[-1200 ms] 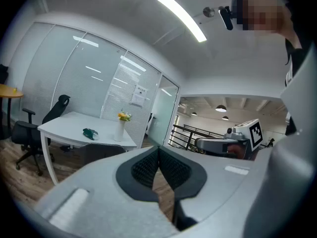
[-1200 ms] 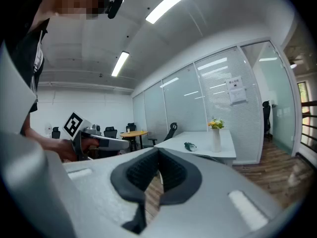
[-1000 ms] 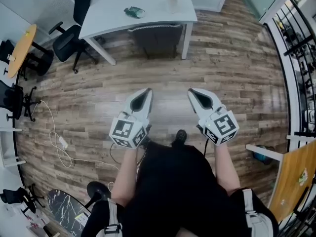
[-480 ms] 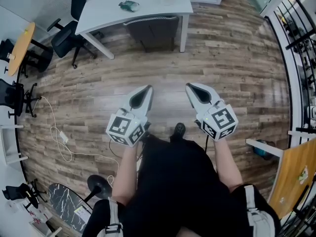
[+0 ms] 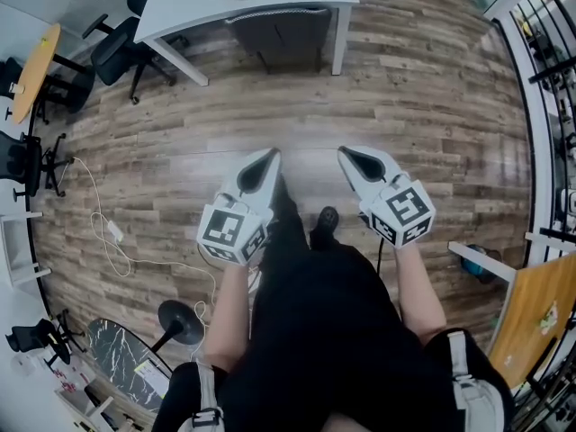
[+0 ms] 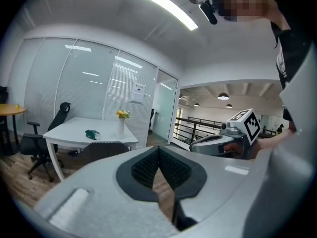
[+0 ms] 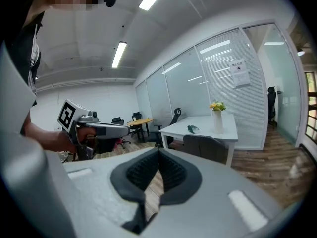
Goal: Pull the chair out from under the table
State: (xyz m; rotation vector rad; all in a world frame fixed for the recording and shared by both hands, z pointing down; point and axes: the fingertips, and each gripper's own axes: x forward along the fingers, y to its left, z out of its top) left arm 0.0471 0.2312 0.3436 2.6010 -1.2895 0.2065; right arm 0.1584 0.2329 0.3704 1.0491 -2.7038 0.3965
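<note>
A grey chair (image 5: 281, 32) stands tucked under the white table (image 5: 189, 7) at the top of the head view, far ahead of both grippers. My left gripper (image 5: 272, 154) and right gripper (image 5: 345, 153) hover side by side over the wood floor, both shut and empty, pointing toward the table. In the left gripper view the chair (image 6: 101, 150) shows below the table (image 6: 69, 129), beyond my shut left gripper (image 6: 159, 149). The right gripper view shows the chair (image 7: 204, 148) and table (image 7: 198, 126) beyond my shut right gripper (image 7: 158, 151).
Black office chairs (image 5: 121, 57) and a round wooden table (image 5: 34, 70) stand at the left. A white cable with a power strip (image 5: 113, 232) lies on the floor. A railing (image 5: 549, 70) runs along the right. A vase (image 6: 122, 125) and a green thing (image 6: 92, 134) sit on the table.
The table and chair have slid toward the top edge of the head view and look slightly larger. A black-trousered leg has swung forward between the grippers. Both grippers stay shut.
</note>
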